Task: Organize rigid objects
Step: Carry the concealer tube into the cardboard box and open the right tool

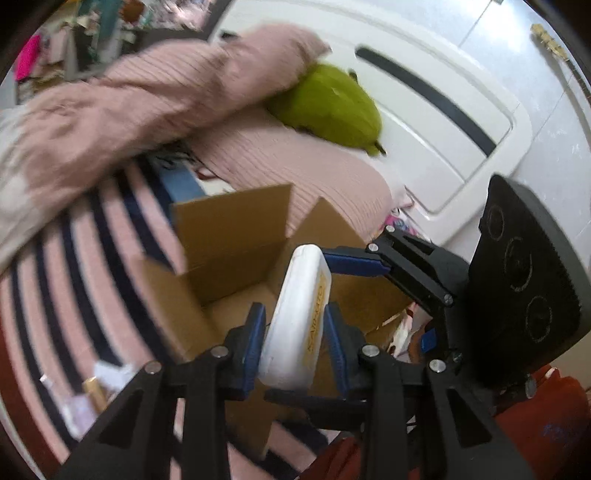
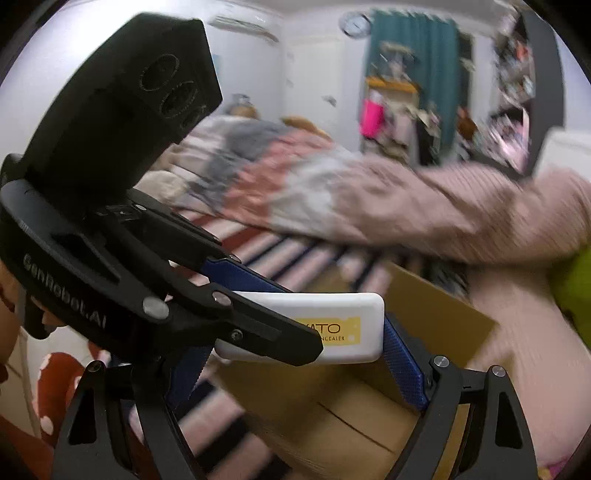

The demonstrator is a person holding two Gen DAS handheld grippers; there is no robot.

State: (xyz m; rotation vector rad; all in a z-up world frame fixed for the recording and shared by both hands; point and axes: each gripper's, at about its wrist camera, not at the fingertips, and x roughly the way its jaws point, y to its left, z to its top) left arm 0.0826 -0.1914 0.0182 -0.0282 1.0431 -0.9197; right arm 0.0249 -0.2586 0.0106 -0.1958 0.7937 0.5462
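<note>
White case (image 1: 297,317) pinched between left gripper (image 1: 295,345) pads above cardboard box (image 1: 229,236).

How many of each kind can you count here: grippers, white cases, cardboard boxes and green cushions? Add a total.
grippers: 2, the left gripper and the right gripper
white case: 1
cardboard box: 1
green cushion: 1
Total: 5

The bed (image 1: 110,236) carries a pink-and-navy striped cover, a ribbed pink blanket (image 1: 177,85) and a green cushion (image 1: 328,99). A white headboard (image 1: 436,122) stands behind. The far wall holds a teal curtain (image 2: 413,48) and a round clock (image 2: 355,23).
</note>
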